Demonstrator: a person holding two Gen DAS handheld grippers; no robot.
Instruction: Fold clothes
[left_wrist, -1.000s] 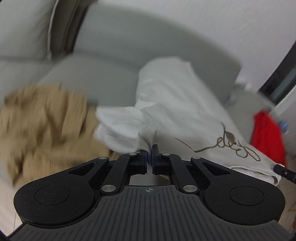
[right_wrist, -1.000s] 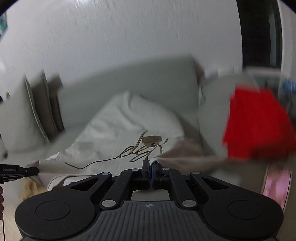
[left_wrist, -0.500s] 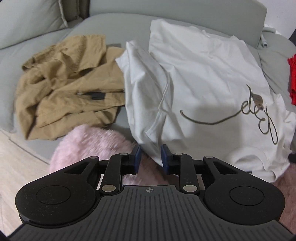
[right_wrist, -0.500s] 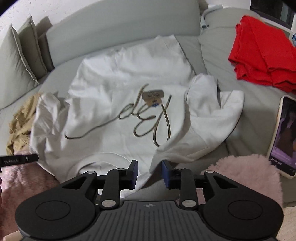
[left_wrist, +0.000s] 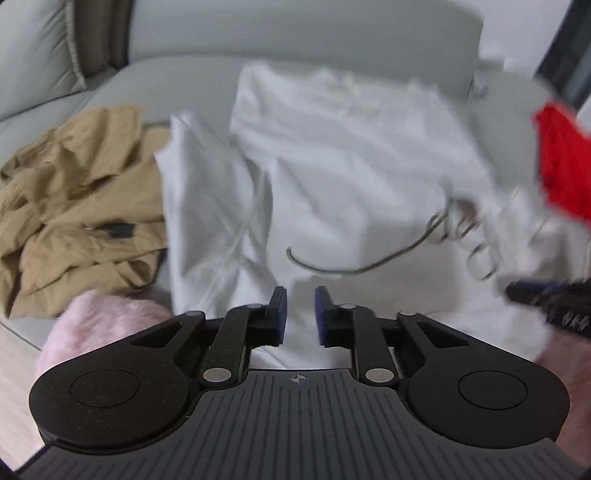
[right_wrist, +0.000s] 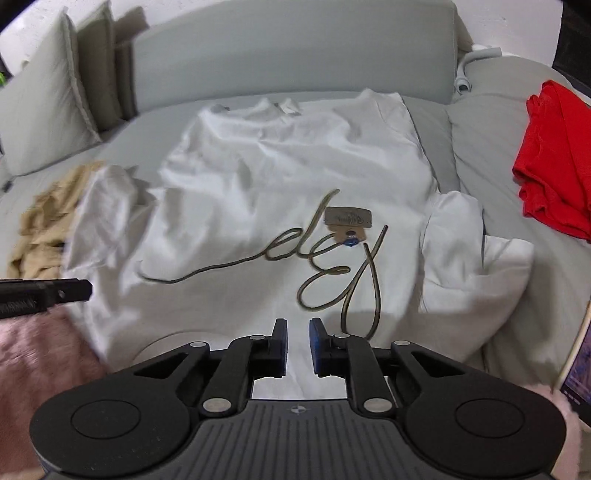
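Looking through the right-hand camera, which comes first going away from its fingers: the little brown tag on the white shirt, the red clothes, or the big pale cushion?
From the right gripper:
1. Brown tag, straight ahead on the white shirt.
2. Red clothes, far right.
3. Pale cushion, far left corner.

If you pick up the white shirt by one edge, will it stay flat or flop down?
Probably flop: the white shirt lies wrinkled on the sofa, its sleeve bunched up. It likely drapes and sags from a single pinch. It looks thin, so probably light.
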